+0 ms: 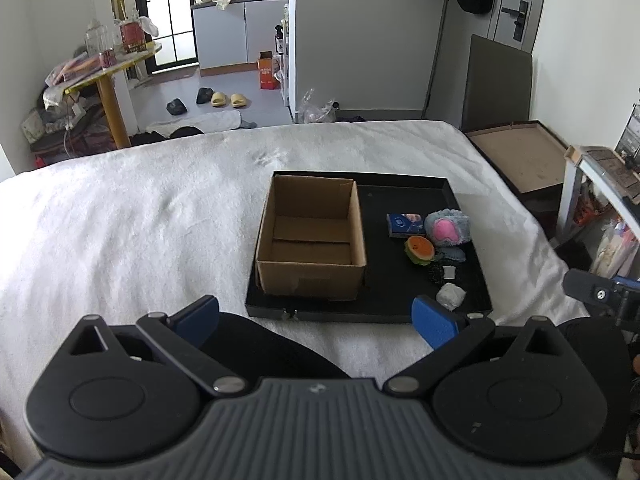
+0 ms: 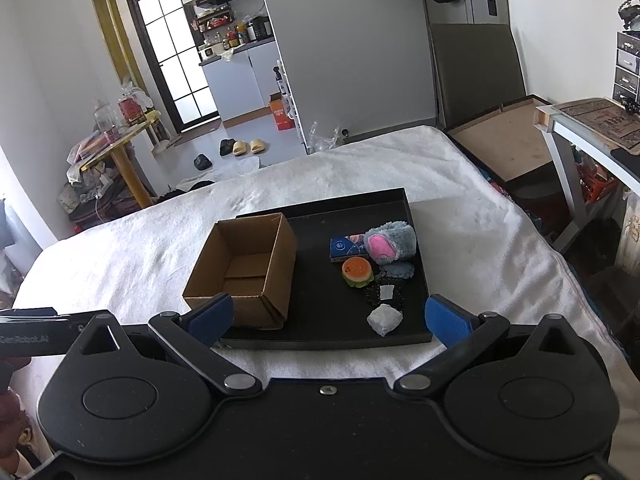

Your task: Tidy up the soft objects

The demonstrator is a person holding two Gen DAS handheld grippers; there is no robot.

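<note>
Presently, findings as observed:

Left tool (image 1: 316,320): released, blue pads spread wide, nothing between them; held above the white bed (image 1: 140,220), short of the near edge of the black tray (image 1: 360,314).

Right tool (image 2: 326,318): released likewise, pads well apart and empty; held at the near edge of the tray (image 2: 320,342), its left pad showing in front of the box corner.

Tray: flat, black, shallow-rimmed, resting on the bed (image 2: 120,248) ahead of both tools.

Cardboard box (image 1: 312,240): open-topped, standing upright in the left half of the tray, nothing visible inside; also seen in the right wrist view (image 2: 244,268).

Plush slipper (image 1: 447,228): blue-grey fur with pink lining, right half of the tray, farthest of the soft items from the tools (image 2: 390,242).

Blue packet (image 1: 405,225): lying flat, just left of the slipper (image 2: 346,248).

Burger toy (image 1: 420,251): just in front of the packet and slipper (image 2: 357,272).

Grey-blue pad (image 1: 452,255): lying flat beside the burger toy, below the slipper (image 2: 397,270).

Black scrubby piece (image 1: 442,274): bears a small white tag, nearer the tools (image 2: 384,294).

White crumpled wad (image 1: 451,295): nearest item, just beside the left tool's right pad in the left wrist view; between the pads in the right wrist view (image 2: 384,319). No tool touches any item.
</note>
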